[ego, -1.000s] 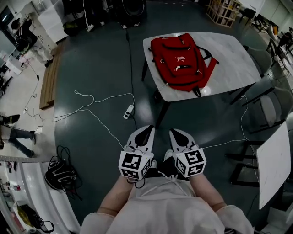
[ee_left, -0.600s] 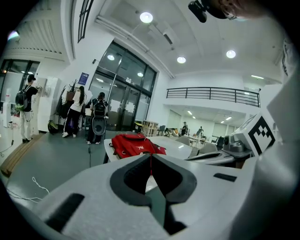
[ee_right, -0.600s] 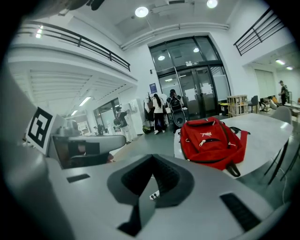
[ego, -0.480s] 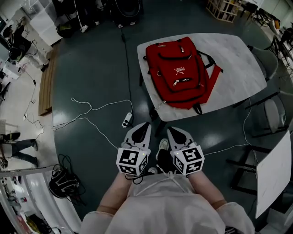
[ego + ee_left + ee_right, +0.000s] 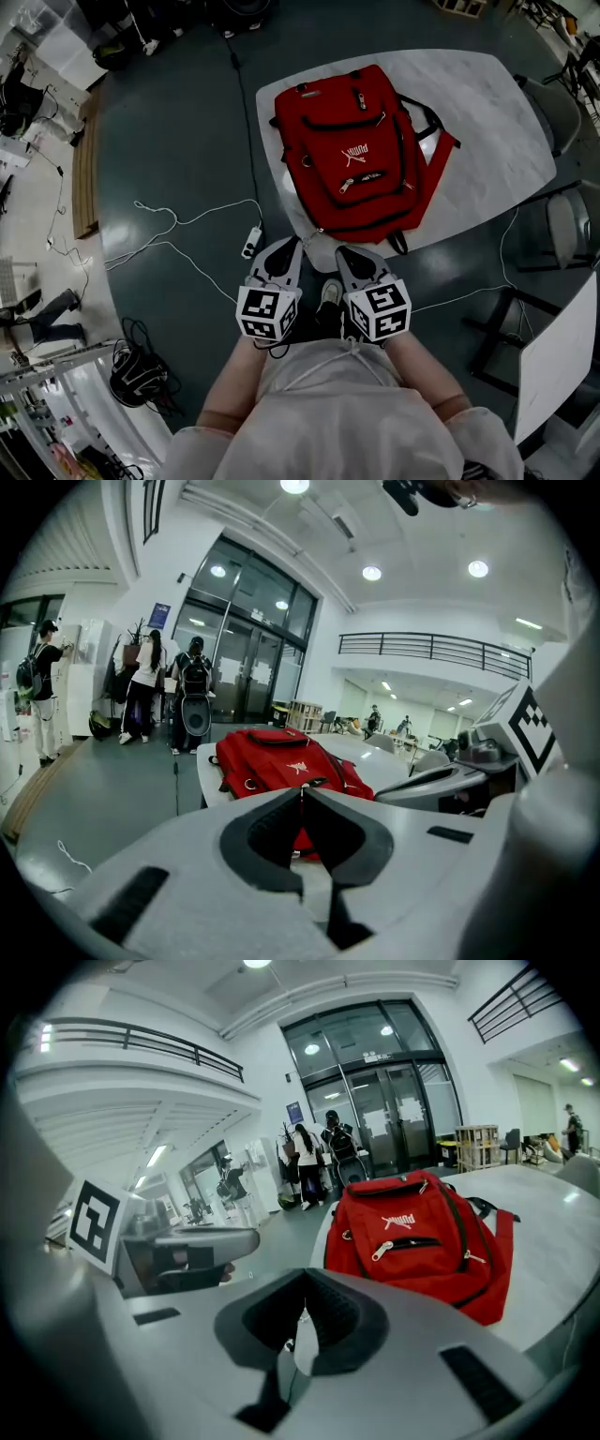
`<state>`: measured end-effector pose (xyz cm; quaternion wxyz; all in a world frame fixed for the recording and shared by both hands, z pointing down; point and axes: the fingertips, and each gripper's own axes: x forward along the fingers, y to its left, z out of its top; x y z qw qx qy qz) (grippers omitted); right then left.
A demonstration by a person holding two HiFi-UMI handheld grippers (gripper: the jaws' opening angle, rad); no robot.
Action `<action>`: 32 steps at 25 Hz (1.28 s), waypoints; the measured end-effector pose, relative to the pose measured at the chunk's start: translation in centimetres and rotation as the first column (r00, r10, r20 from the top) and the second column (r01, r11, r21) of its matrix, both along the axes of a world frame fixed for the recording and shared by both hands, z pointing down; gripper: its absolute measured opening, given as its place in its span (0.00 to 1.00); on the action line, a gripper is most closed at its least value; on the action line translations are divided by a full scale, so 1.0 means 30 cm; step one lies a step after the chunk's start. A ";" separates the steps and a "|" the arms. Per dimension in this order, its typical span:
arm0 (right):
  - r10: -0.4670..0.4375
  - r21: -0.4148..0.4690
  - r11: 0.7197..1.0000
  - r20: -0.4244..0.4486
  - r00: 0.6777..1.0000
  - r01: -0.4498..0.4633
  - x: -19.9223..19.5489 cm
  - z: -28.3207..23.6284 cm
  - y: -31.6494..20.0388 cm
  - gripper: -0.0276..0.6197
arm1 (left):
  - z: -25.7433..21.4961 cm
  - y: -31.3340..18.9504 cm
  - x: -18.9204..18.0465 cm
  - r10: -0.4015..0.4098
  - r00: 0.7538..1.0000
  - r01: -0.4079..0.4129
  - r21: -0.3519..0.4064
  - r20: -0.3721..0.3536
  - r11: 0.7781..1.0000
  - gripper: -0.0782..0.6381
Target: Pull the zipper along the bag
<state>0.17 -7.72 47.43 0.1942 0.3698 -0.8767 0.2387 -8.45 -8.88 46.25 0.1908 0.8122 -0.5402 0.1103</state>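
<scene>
The left gripper (image 5: 287,251) and right gripper (image 5: 349,255) were held side by side at the person's waist. Each had its jaws pressed together on nothing, probably because no grasp was due yet. The bag (image 5: 356,155) lay flat on the table (image 5: 487,103) ahead of both tips, untouched, front side up, so its zipper (image 5: 361,180) faced them, ready for pinching.
</scene>
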 end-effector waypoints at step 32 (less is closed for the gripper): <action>0.094 -0.371 0.913 -0.219 0.971 -0.172 -0.009 0.541 -0.182 0.09 | 0.591 -0.079 0.148 0.417 0.906 -0.348 -0.436 0.071 0.830 0.28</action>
